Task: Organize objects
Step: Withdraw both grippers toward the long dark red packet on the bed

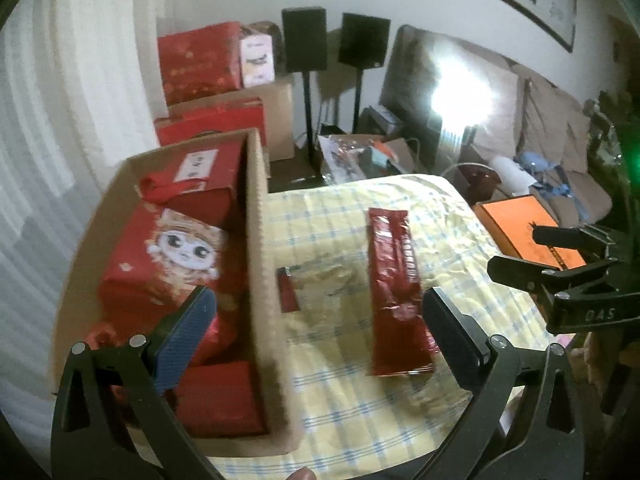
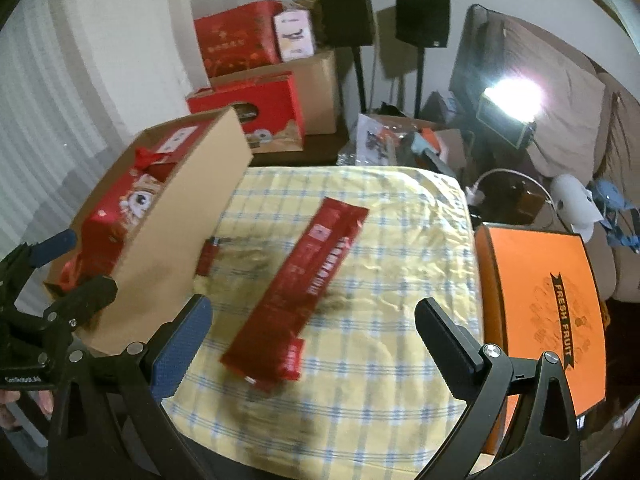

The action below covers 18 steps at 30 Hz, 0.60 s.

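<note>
- Red foil packet point(image 2: 298, 294), long and flat, lies on the yellow checked tablecloth point(image 2: 380, 380), nothing touching it.
- Right gripper point(image 2: 312, 320) is spread wide with the packet between its fingers, unclasped.
- Left gripper point(image 1: 316, 320) is also spread, empty, astride the cardboard box point(image 1: 258, 240) wall.
- Red gift packages point(image 1: 160, 256) fill that box.
- Small red lighter point(image 1: 288, 290) lies just beside the box.
- Orange fruit box point(image 2: 536, 300) stands right of the table.

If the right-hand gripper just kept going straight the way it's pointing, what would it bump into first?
Most likely the long red packet lying on the checked cloth. The right gripper is open and tilted down, with the packet's near end between its fingers. Depth is hard to judge, so it may meet the cloth instead.
</note>
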Tool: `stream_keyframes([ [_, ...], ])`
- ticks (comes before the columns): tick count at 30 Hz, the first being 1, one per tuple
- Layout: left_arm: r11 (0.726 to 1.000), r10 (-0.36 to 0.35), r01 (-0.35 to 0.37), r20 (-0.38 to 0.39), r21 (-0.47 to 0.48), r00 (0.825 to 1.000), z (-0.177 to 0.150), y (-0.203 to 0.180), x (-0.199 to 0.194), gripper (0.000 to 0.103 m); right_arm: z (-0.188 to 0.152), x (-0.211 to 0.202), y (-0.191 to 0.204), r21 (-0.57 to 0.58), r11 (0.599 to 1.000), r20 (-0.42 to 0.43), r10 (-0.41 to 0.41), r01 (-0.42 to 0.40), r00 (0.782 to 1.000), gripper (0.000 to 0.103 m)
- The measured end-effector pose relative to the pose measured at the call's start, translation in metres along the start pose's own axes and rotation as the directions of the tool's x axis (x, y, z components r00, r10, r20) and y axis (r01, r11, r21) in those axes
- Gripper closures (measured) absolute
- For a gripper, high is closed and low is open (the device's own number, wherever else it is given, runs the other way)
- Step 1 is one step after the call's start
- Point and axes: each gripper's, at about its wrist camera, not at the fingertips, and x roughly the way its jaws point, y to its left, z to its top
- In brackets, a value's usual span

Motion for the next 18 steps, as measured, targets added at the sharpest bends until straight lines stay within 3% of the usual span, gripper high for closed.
stream_keyframes([
  [10, 0.996, -0.083, 0.083, -0.010, 0.014, 0.997, -0.014, -0.037, 0.022, 0.000, -0.020, 0.013, -0.040, 0.074, 0.996, -0.029, -0.040, 0.042, 0.999, 0.001],
  [18, 0.994, -0.101, 0.104, -0.080, 0.024, 0.992, -0.025, -0.070, 0.060, 0.001, -0.034, 0.013, -0.069, 0.143, 0.988, -0.033, -0.053, 0.058, 0.998, 0.001],
])
